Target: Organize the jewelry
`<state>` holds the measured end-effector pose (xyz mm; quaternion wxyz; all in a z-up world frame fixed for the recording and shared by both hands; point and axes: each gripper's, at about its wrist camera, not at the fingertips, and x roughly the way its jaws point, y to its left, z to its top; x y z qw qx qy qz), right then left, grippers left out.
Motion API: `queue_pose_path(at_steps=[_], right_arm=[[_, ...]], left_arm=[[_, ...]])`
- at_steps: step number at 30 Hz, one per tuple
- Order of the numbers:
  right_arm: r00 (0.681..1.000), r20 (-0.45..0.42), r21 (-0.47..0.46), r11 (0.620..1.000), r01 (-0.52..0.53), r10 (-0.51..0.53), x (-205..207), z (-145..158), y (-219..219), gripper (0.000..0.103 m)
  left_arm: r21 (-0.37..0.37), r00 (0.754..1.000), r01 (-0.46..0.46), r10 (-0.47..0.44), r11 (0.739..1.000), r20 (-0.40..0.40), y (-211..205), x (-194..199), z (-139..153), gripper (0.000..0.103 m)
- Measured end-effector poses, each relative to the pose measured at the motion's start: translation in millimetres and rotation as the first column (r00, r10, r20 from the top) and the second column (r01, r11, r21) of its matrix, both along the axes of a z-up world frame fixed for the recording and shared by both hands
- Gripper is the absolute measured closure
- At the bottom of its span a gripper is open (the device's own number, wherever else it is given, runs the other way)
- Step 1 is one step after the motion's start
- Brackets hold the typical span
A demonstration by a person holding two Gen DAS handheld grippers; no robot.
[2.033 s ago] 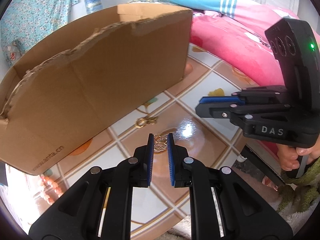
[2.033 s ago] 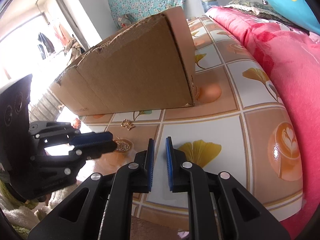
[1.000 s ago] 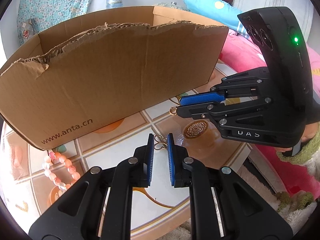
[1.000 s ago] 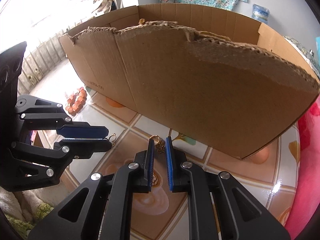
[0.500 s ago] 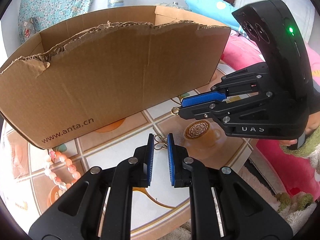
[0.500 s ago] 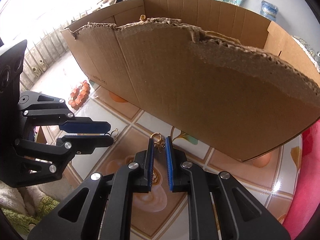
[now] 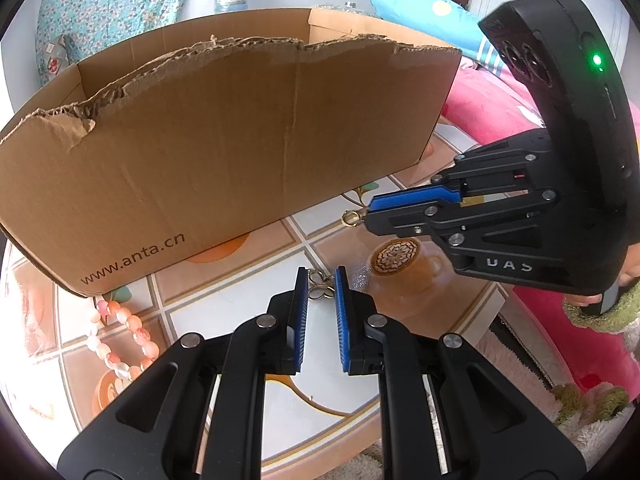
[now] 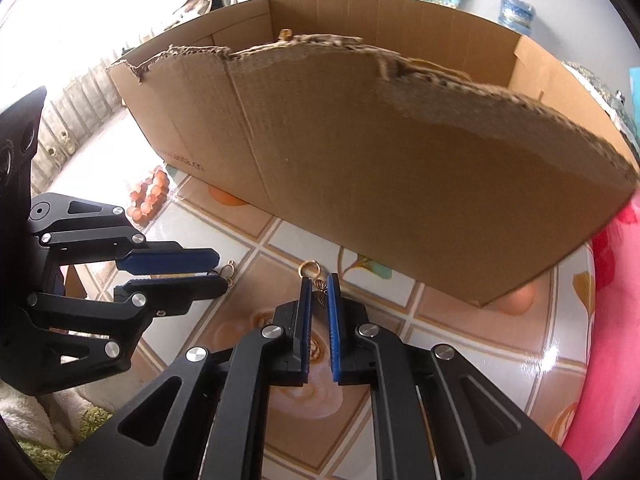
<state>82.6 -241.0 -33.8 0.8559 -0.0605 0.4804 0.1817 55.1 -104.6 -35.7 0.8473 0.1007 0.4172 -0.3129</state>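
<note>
Tall brown cardboard box (image 7: 224,140) with a torn, ragged top edge fills the upper half of both views. It stands on the tile-print tabletop (image 7: 240,312). Its printed front wall is close ahead of both tools, so the only open room is the strip of tabletop between that wall and the near table edge at the bottom of each frame. Pink bedding (image 8: 616,320) borders the tabletop on the right of the right wrist view.

Left gripper (image 7: 321,286): blue-padded fingers (image 7: 302,300) narrowly apart, pinching a small gold wire clover-loop charm (image 7: 320,285) at the tips, centre of the left wrist view. From the right wrist view the same tool sits at centre left, charm loop poking out past its tips (image 8: 227,270).

Right gripper (image 8: 319,292): fingers (image 8: 306,300) have just been closing and now stand nearly together, clamped on a small gold butterfly charm with a ring (image 8: 316,284). The ring sticks out above the tips. In the left wrist view this tool is at centre right, ring just beyond its tips (image 7: 351,217), hanging clear above the tabletop.

Orange-and-white bead bracelet (image 7: 120,340) lies on the tabletop, lower left of the left wrist view, near the box's printed corner and well apart from both tools.
</note>
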Motion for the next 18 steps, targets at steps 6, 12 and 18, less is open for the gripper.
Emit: queue_pose_path(at_steps=[6, 12, 18], right_arm=[[0.999, 0.002, 0.016, 0.999, 0.043, -0.043, -6.8, 1.3, -3.5, 0.099], [0.998, 0.011, 0.051, 0.996, 0.068, -0.069, -18.4, 7.9, -9.4, 0.099], [0.995, 0.038, 0.048, 0.994, 0.095, -0.096, -15.7, 10.1, -9.7, 0.075]], left_arm=[[-0.004, 1.000, -0.001, 0.001, 1.000, 0.006, -0.2, -2.6, -0.2, 0.091], [0.000, 1.000, -0.002, 0.002, 1.000, 0.026, 2.4, -11.7, 5.6, 0.091], [-0.004, 0.999, -0.014, 0.014, 1.000, 0.036, 4.8, -16.1, 12.1, 0.091]])
